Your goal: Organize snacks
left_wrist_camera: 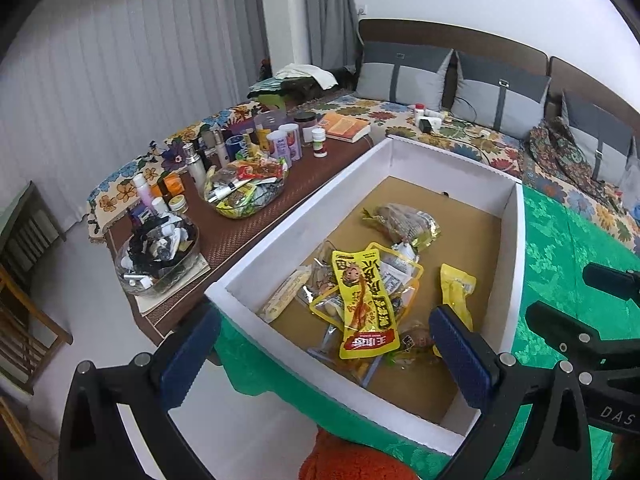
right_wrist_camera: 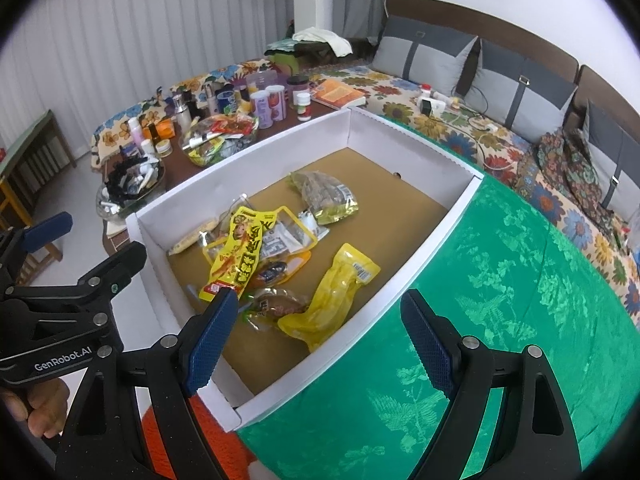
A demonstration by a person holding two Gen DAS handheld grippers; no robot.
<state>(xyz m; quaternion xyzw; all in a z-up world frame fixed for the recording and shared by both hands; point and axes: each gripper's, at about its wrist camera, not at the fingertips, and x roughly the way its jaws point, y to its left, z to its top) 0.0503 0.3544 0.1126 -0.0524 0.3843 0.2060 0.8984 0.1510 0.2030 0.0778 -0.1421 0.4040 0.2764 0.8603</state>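
A white box [left_wrist_camera: 280,248] with a brown floor sits on a green cloth [left_wrist_camera: 568,248] and holds several snack packets. A long yellow packet with red print [left_wrist_camera: 366,304] lies on top of the pile. A plain yellow packet [left_wrist_camera: 456,290] and a clear bag of brown snacks [left_wrist_camera: 404,222] lie beside it. My left gripper [left_wrist_camera: 320,356] is open and empty above the box's near end. My right gripper [right_wrist_camera: 316,340] is open and empty over the box's [right_wrist_camera: 400,280] near right wall, above the plain yellow packet [right_wrist_camera: 336,296]. The long yellow packet [right_wrist_camera: 236,256] shows there too.
A brown side table [left_wrist_camera: 240,236] left of the box carries a glass bowl of snack packets [left_wrist_camera: 244,192], a bowl of small items [left_wrist_camera: 156,256], bottles and jars. A flowered sofa [left_wrist_camera: 460,136] with grey cushions runs behind. An orange item [left_wrist_camera: 352,460] lies below the box.
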